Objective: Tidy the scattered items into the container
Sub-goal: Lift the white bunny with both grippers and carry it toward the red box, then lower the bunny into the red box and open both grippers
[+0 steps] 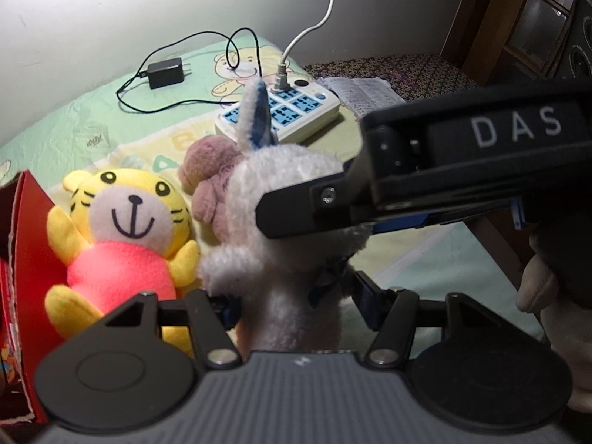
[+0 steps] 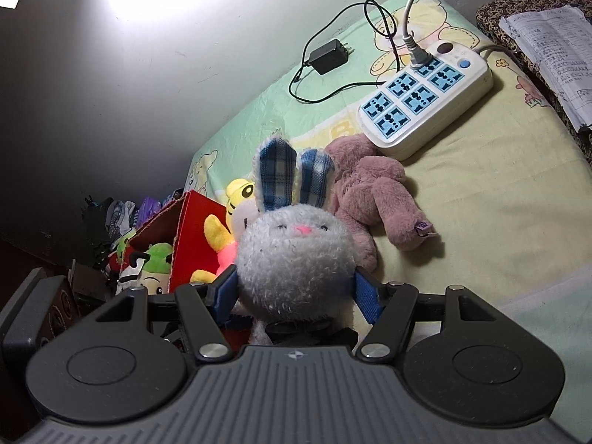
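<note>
A grey plush rabbit (image 2: 296, 255) with blue plaid ears is held between both grippers. My right gripper (image 2: 296, 292) is shut on its head, blue pads pressed on both sides. My left gripper (image 1: 296, 303) is shut on its body (image 1: 292, 296); the right gripper (image 1: 333, 199) crosses in from the right onto its head. A yellow tiger plush (image 1: 122, 244) leans against the red box (image 1: 29, 259) at the left. A pink plush bear (image 2: 373, 192) lies behind the rabbit. The red box (image 2: 192, 233) holds several toys, one of them a green plush (image 2: 159, 262).
A white power strip (image 2: 425, 100) with a plugged cord and a black charger (image 2: 329, 55) with its cable lie on the green and yellow bed sheet (image 2: 481, 185). Papers (image 2: 555, 48) lie on a patterned surface at the right. A wall stands behind.
</note>
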Demonstrator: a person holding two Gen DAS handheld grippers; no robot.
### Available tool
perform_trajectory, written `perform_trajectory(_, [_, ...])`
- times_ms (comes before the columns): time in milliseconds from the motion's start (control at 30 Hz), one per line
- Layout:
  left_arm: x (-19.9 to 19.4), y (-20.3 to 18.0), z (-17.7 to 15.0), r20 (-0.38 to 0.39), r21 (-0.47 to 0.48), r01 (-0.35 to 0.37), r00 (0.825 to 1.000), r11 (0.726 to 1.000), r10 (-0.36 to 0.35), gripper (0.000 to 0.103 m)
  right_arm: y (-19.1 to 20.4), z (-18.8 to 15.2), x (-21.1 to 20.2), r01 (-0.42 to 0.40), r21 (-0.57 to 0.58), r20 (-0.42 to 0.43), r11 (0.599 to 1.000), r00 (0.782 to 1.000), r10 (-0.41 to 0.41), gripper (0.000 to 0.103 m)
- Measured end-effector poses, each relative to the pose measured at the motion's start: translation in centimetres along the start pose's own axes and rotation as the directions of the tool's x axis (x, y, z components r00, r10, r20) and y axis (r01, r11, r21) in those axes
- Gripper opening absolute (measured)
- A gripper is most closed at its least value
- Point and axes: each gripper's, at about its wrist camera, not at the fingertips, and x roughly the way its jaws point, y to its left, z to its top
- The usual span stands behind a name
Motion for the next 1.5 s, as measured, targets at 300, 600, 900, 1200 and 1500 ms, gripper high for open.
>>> perform_trajectory(300, [-6.3,3.1,-0.1,0.096,-0.023,-0.005,0.995,1.000,0.007,0.061,6.5,-0.3,-0.5,-0.021,-0.114,0.071,0.993,0.997,0.029,0.067])
perform_trajectory(600, [-12.1,8.8,-0.9,0.189,-0.083,-0.043,0.980,0.996,0.058,0.061,13.7,0.0,1.9,-0.070,-0.225,0.094,0.972,0.991,0.093,0.067])
perform_trajectory(900, [-13.7,17.1,-2.2,0.192,-0.192,-0.067,0.976,0.979,0.105,0.061,19.7,-0.1,8.3,-0.095,-0.305,0.037,0.948,0.993,0.111,0.068])
perform_trajectory(1200, [-10.4,22.3,-5.4,0.096,-0.284,-0.004,0.995,0.959,0.033,0.062,20.9,-1.5,14.4,-0.008,-0.307,-0.053,0.952,0.999,-0.009,0.068])
perform_trajectory(1500, [-7.0,24.3,-6.5,0.016,-0.274,-0.002,1.000,0.962,0.007,0.062,21.2,-2.8,17.5,0.081,-0.334,-0.086,0.939,0.989,-0.117,0.070])
